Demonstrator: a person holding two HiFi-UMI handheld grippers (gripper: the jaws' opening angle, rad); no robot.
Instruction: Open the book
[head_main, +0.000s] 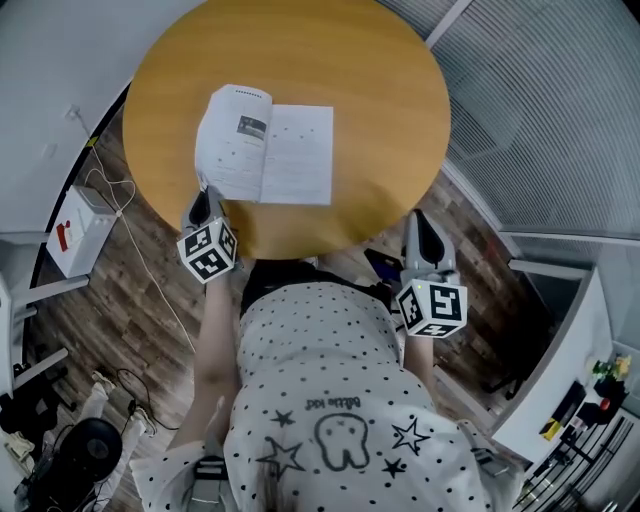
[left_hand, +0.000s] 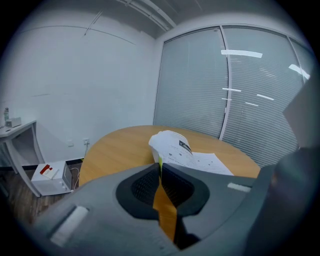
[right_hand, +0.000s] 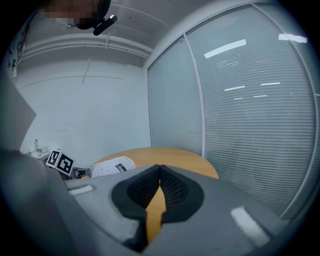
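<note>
here, the left gripper (left_hand: 160, 165) has its jaws pressed together on the near left corner of the book (left_hand: 182, 152), pinching a thin white leaf that curls up just beyond the tips. the book lies open on the left half of a round wooden table (head_main: 380, 120), its right-hand page flat and its left-hand page bulging upward. the right gripper (right_hand: 160, 167) has its jaws closed on nothing; it sits at the table's near right edge, well apart from the book. both grippers are held by a person in a white spotted shirt (head_main: 320, 400). a white box (head_main: 75, 230) sits on the wood floor to the left, and slatted blinds (head_main: 540, 100) run along the right.
</note>
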